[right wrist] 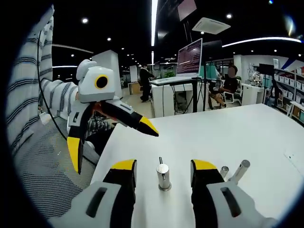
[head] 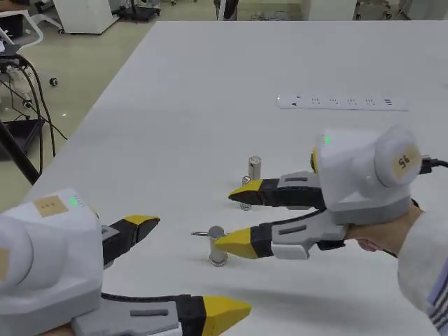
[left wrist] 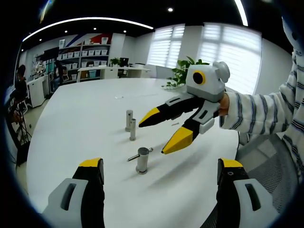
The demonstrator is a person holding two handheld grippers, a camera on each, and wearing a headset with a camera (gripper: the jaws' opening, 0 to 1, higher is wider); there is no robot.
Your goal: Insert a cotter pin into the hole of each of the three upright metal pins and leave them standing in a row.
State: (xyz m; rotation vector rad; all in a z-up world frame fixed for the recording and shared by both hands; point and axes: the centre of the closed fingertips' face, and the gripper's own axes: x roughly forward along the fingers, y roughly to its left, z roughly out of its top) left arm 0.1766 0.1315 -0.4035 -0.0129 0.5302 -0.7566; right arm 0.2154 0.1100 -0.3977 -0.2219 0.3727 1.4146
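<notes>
The right gripper (head: 224, 219) is open and empty. The nearest metal pin (head: 217, 246) stands upright just ahead of its tips, in line with the gap, with a cotter pin (head: 200, 232) through it. A second pin (left wrist: 133, 129) and a third pin (left wrist: 129, 118) stand beyond, toward the far edge of the counter (head: 210, 105). The left gripper (head: 203, 264) gapes wide and empty at the near edge.

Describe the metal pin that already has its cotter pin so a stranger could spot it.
On the white table stands a row of three metal pins. Take the pin nearest the person: only it has a cotter pin sticking out sideways.
</notes>
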